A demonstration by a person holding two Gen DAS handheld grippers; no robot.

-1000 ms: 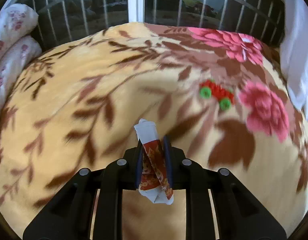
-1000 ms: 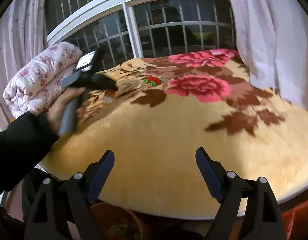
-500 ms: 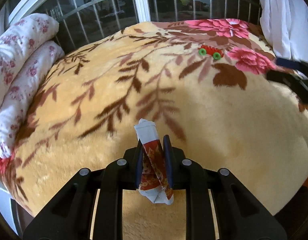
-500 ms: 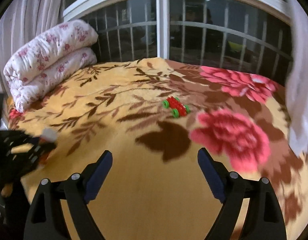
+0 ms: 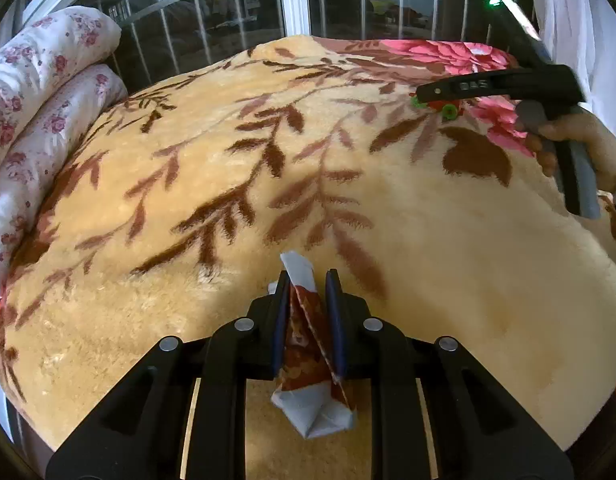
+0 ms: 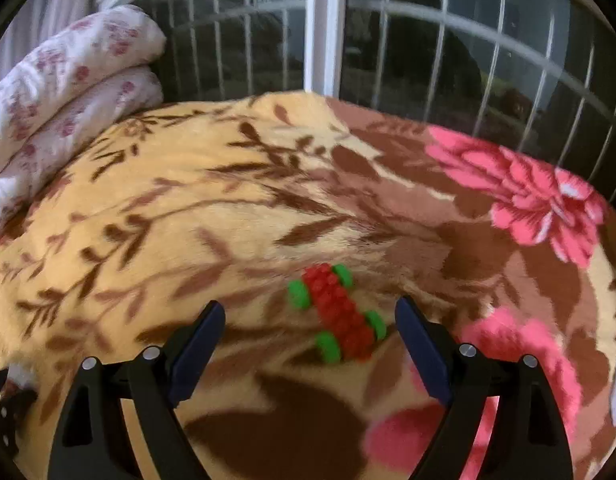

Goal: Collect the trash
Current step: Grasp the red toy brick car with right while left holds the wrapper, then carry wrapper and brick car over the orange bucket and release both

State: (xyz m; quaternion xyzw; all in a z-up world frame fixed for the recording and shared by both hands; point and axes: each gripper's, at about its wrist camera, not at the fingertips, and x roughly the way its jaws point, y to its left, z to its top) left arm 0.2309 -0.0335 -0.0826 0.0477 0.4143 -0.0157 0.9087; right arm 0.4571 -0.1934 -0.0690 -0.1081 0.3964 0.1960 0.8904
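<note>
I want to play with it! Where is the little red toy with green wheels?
The red toy lies on the flowery blanket, just ahead of the open right gripper, between its fingers in the right wrist view, near a pink flower.

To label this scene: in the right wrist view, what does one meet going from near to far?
Right gripper → red and green toy → flowered blanket → barred window.
</note>
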